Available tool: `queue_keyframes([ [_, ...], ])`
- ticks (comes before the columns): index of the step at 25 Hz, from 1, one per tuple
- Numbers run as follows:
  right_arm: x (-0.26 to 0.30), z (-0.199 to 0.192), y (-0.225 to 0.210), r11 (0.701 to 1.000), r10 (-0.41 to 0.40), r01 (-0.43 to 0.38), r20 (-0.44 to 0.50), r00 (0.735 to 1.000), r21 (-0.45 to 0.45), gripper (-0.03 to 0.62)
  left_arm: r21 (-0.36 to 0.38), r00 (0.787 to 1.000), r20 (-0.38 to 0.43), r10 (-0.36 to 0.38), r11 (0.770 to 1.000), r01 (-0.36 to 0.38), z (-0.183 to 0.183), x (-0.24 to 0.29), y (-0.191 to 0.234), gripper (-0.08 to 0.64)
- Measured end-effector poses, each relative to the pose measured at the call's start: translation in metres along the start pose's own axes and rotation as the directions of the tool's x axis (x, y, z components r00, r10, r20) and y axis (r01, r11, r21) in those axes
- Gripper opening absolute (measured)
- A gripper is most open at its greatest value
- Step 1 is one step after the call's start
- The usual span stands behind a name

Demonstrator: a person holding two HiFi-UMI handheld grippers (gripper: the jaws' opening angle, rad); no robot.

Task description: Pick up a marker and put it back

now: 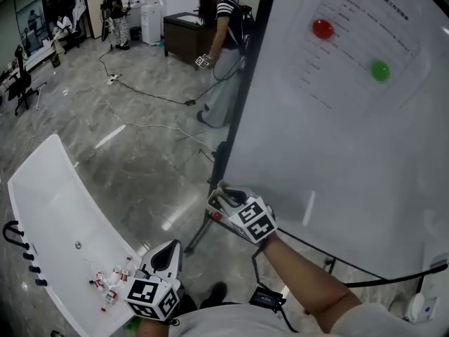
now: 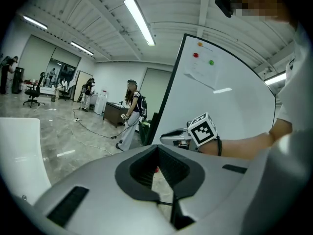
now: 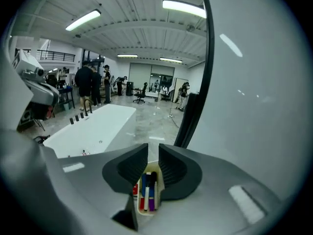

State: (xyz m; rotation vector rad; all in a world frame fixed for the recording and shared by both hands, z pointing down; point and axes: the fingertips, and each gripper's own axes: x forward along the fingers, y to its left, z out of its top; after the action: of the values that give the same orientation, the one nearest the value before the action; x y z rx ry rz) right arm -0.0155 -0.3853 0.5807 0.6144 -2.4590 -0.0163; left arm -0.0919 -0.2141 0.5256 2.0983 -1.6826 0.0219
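Lying side by side in a narrow cream tray (image 3: 143, 211), the markers (image 3: 146, 192) run lengthwise in line with the right hand-held gripper (image 3: 153, 150), whose ribbed black jaws stand slightly apart above them, empty. Smooth whiteboard (image 3: 254, 106) flanks its right; glossy floor (image 1: 140, 167) opens leftward. The left hand-held gripper (image 2: 157, 151) hangs clenched, empty.

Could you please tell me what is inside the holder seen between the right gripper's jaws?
The cream holder contains a blue marker, a black marker, a red marker and a purple marker. The jaws of the right gripper cover its sides, so others may be hidden.
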Motion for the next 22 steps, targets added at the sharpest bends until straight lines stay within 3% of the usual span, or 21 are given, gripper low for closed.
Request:
queue_keyframes([
  [10,0.065,-0.046,-0.019,0.994,-0.022,-0.005,-0.238,0.971,-0.113,0.081,-0.023,0.999,-0.037,-0.030,0.999,0.029,0.010,0.029,0.037,0.002],
  [22,0.089,-0.059,-0.022,0.983,-0.038,-0.008,-0.250,0.967,-0.184,0.075,-0.044,0.997,-0.062,-0.050,0.998,0.047,-0.004,0.046,0.062,0.002],
])
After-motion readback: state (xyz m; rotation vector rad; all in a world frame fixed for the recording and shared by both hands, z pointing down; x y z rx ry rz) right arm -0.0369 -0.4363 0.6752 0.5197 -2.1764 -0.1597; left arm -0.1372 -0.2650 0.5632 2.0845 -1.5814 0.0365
